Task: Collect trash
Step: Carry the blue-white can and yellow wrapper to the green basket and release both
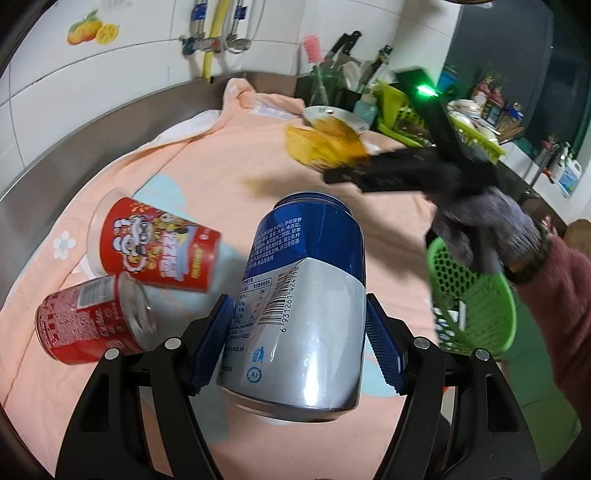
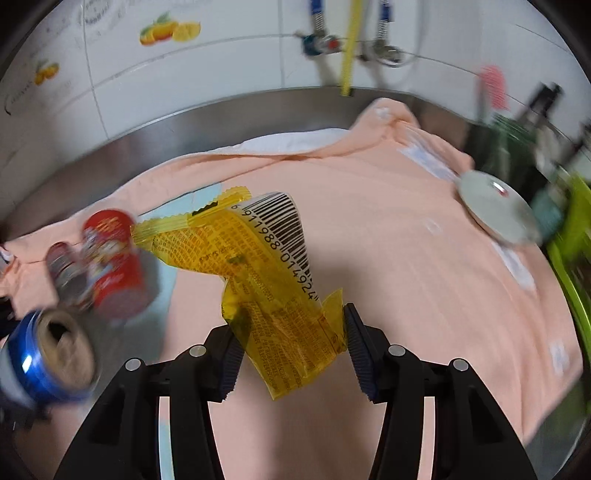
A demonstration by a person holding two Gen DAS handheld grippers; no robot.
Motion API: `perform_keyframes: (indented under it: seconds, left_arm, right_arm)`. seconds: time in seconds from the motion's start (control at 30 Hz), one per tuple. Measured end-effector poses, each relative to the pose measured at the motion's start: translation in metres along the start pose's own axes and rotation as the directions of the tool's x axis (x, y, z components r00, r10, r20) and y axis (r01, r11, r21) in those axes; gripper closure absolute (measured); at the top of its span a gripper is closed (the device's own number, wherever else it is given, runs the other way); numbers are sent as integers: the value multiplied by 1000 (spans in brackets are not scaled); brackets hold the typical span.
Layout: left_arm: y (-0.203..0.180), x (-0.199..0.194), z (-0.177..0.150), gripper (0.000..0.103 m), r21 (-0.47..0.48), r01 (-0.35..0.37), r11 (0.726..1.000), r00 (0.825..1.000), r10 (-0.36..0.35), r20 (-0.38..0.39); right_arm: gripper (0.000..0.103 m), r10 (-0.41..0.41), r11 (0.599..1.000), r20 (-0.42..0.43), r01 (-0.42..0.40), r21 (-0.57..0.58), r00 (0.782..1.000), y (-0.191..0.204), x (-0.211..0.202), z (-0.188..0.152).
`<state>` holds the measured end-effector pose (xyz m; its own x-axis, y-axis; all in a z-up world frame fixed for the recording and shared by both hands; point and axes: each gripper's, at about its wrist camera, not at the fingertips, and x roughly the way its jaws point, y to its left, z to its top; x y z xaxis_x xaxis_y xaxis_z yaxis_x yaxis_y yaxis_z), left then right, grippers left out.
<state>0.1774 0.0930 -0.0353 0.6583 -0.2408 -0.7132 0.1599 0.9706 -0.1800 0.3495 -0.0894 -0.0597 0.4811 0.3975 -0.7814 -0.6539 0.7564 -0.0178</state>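
A blue and silver aluminium drink can (image 1: 303, 306) is clamped between the blue ribbed pads (image 1: 212, 343) of the left gripper (image 1: 299, 343), tilted, its rim toward the peach-coloured cloth (image 1: 207, 173) spread over the steel counter (image 1: 110, 122). To the can's left, a red printed paper cup (image 1: 159, 243) is seen lying on its side, and a red soft-drink can (image 1: 88, 325) is lying just beside it, the two apparently touching.

A crumpled yellow translucent snack wrapper with a barcode (image 2: 273, 280) is pinched between the pads of the right gripper (image 2: 291, 350), lifted clear of the cloth; the view is blurred at the edges. In the left wrist view the right gripper is seen from outside, with the wrapper as a yellow smear at its tip, and is held by a grey-gloved hand (image 1: 487, 221) with a pink sleeve (image 1: 561, 314).

A green perforated plastic basket (image 1: 476, 295) is seen below that hand, off the cloth's right edge. A pale round plate (image 2: 495, 210) is resting at the cloth's far right corner. White wall tiles with fruit stickers (image 2: 170, 33) are noted behind.
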Motion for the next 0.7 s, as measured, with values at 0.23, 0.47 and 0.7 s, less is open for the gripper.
perform_keyframes:
  seconds: [0.23, 0.47, 0.7]
  left_arm:
    - [-45, -17, -6, 33, 59, 72, 996, 997, -74, 27]
    - [-100, -8, -6, 33, 122, 150, 981, 988, -152, 10]
    - [-154, 23, -2, 33, 186, 192, 964, 981, -185, -55]
  right_arm:
    - [54, -160, 975, -97, 172, 140, 982, -42, -82, -104]
    - [53, -249, 916, -227, 305, 262, 942, -92, -103, -199]
    - [27, -273, 876, -227, 339, 343, 935, -117, -109, -244]
